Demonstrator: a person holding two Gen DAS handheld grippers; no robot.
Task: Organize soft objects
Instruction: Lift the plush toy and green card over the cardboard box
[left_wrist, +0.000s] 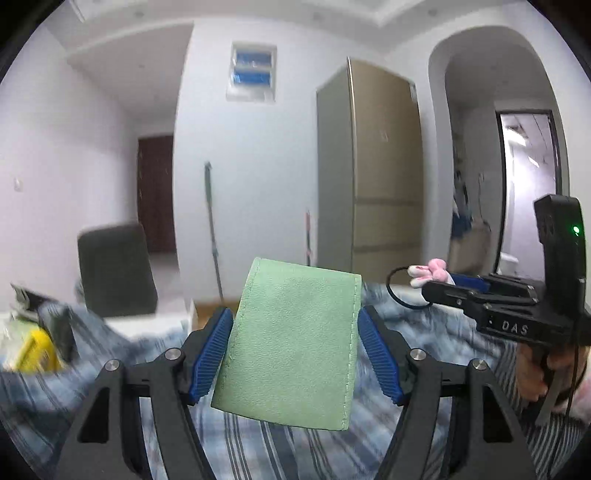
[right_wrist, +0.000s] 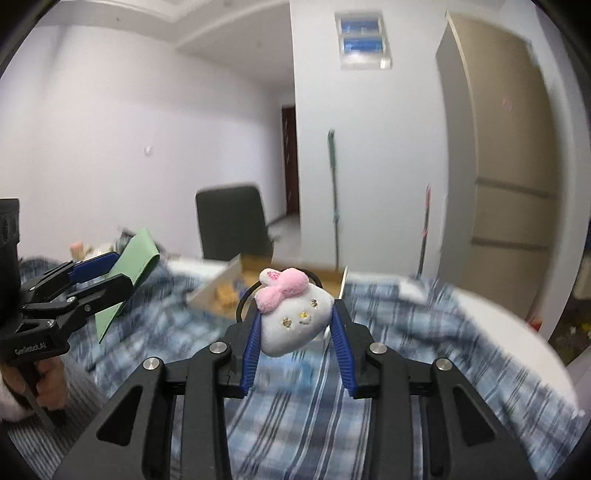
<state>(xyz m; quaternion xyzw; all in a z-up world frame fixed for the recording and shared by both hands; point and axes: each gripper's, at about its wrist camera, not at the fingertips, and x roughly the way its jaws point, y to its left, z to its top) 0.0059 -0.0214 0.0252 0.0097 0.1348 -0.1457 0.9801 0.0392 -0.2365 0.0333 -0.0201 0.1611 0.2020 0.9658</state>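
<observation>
My left gripper (left_wrist: 295, 325) is shut on a folded green cloth pouch (left_wrist: 291, 343), held up above the blue plaid cloth (left_wrist: 280, 450). The pouch also shows in the right wrist view (right_wrist: 129, 273), gripped by the left gripper (right_wrist: 99, 277). My right gripper (right_wrist: 295, 314) is shut on a white plush cat-face hair tie with a pink bow (right_wrist: 291, 310); its black elastic loop (right_wrist: 245, 295) sticks out behind. In the left wrist view the right gripper (left_wrist: 439, 286) sits at the right with the plush (left_wrist: 430, 275) at its tip.
An open cardboard box (right_wrist: 258, 280) with small items lies ahead on the plaid cloth. A dark chair (right_wrist: 231, 221) stands behind it. A yellow item (left_wrist: 37, 350) lies at the left. A tall beige cabinet (left_wrist: 380, 166) and a mop (left_wrist: 212, 221) stand by the wall.
</observation>
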